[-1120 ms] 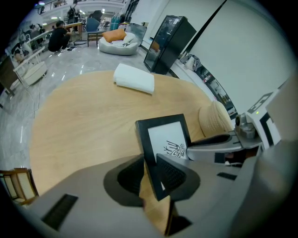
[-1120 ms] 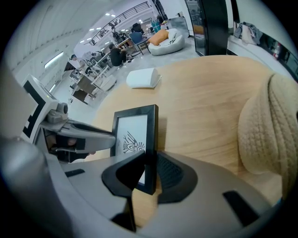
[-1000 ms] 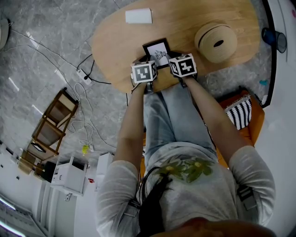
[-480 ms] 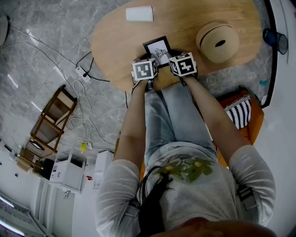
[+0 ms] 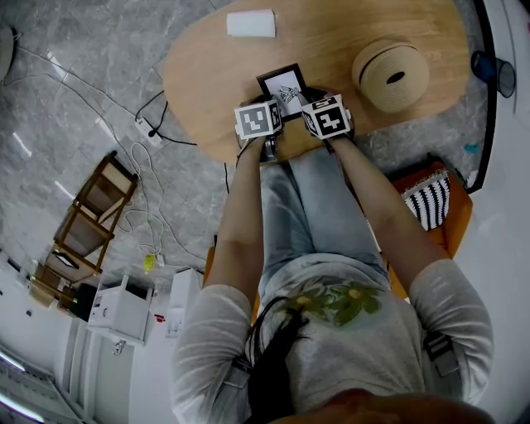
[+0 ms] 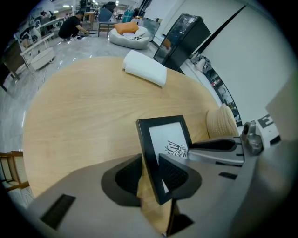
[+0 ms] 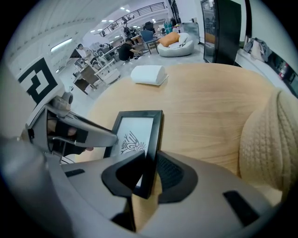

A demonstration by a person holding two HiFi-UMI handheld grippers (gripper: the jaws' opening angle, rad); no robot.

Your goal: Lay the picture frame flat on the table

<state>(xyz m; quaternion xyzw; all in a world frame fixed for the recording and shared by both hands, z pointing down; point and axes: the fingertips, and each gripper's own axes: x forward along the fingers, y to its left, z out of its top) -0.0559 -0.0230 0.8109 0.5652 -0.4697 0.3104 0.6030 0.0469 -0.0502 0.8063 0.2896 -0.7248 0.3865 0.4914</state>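
- Since the earlier frames almost nothing has shifted in the head view: both grippers and the black rectangular picture frame [image 5: 281, 84] with a white print sit at the same spot, upper middle of the picture. The jaws of both grippers have just been opening a little.
- The frame is not yet flat. It stands leaning back on the oval light-wood table [image 5: 331, 37], near the table's lower edge in the head view.
- The left gripper [image 6: 151, 173] has the frame's left side edge between its pads; the jaws are slightly spread and sit loosely along it.
- The right gripper [image 7: 149, 174] pinches the frame's right side edge, one pad against the front, the other against the back.
- A white rolled cloth [image 5: 251, 23] lies at the top of the head view, well apart from the frame.
- A beige round coiled-rope piece [image 5: 390, 76] with a dark hole in its top sits to the upper right.
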